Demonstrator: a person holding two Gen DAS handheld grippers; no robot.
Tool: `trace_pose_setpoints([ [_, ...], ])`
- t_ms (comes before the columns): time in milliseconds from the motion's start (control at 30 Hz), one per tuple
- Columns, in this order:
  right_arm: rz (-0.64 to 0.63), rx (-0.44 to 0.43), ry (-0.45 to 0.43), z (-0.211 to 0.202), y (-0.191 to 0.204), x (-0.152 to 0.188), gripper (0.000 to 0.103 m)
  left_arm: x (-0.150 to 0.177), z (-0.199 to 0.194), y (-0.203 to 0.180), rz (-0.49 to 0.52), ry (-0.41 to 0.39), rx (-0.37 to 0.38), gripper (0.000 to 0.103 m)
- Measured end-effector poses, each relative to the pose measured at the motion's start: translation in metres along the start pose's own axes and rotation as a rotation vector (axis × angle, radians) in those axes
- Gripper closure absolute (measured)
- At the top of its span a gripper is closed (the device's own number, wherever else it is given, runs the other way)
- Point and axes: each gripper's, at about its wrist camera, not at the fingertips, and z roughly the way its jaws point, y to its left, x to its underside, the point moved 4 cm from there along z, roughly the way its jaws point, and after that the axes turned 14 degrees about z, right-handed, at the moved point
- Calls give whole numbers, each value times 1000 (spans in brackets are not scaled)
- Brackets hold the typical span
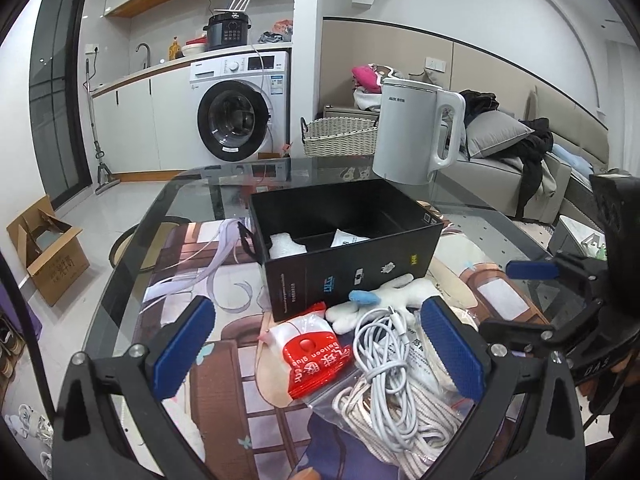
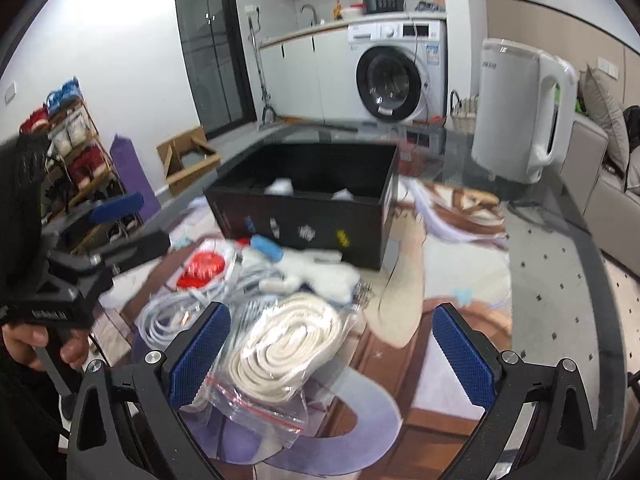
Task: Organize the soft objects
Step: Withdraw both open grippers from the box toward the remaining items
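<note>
We hold both grippers over a heap of soft things lying on the printed mat, just near of the black divided box (image 1: 348, 236), which already has two white items in its compartments. Our left gripper (image 1: 320, 344) has its jaws spread wide and empty over the red-labelled pouch (image 1: 316, 356) and the coiled white cable (image 1: 384, 356). Our right gripper (image 2: 332, 356) is equally wide, with nothing clamped, its left pad touching or just beside the clear zip bag of cream rope (image 2: 280, 348). The white plush toy (image 1: 384, 300) lies against the box's near wall. The risk, we judge, is tangling: the cable loops overlap the bag, so closing on one may drag the other, and the slick plastic could slip from the pads. The white kettle (image 1: 416, 132) stands beyond the box, within reach of a careless swing.
</note>
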Motion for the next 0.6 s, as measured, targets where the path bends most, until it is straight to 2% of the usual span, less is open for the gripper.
trace_pose_setpoints([
  [600,44,16,163,48,5,24,1,2,1,2,4,11,2,0],
])
